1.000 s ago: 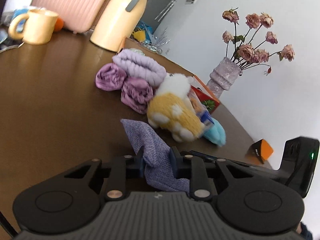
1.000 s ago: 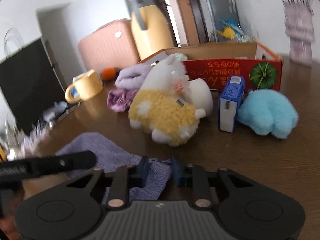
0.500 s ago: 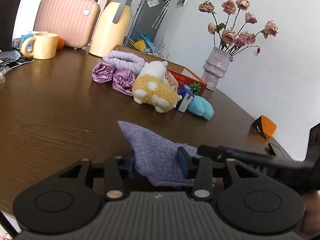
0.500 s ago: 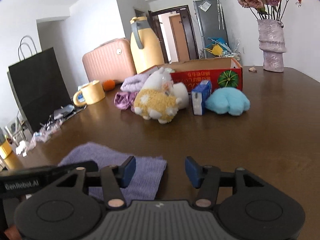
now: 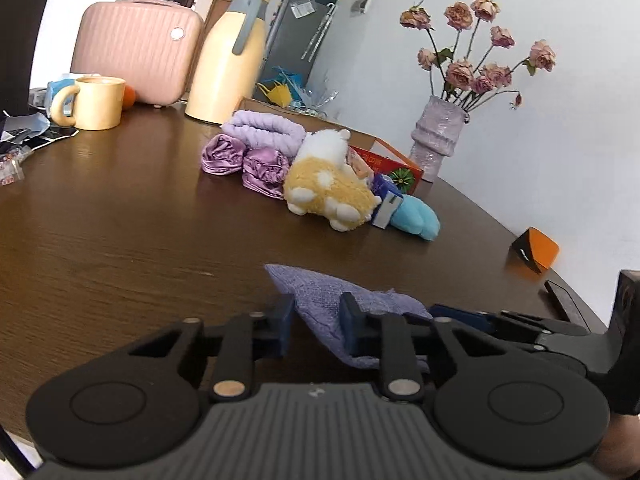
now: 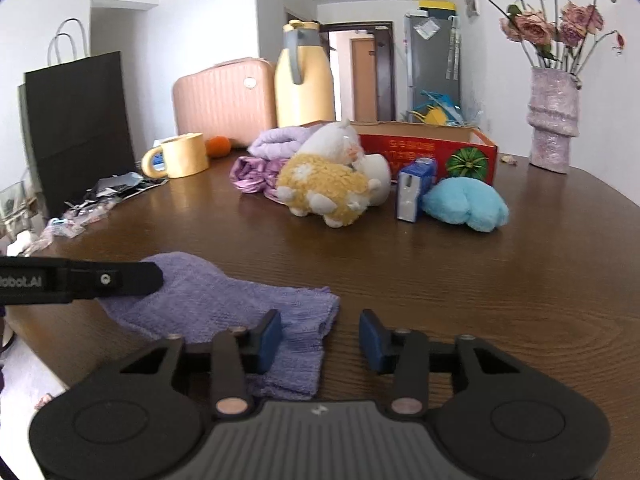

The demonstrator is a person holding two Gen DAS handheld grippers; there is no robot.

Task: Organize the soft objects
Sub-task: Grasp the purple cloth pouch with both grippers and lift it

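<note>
The left claw is closing with a fold of the purple cloth pinched between its pads at the near edge of the worktop. The right claw is closing too, but its pads stand apart: only the left pad sits over the cloth's corner, nothing gripped. The cloth's near end is hidden behind both claws.

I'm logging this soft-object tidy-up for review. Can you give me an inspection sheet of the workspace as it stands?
Surface: dark wooden table.
Job's things: purple cloth near front edge; yellow plush, blue plush, purple fabrics grouped by red box.
Clutter: mug, jug, vase, wrappers.
Grippers: left gripper closing on cloth; right gripper closing, cloth edge between jaws.
Cables: nothing seen.
Surroundings: black bag, pink suitcase.
</note>
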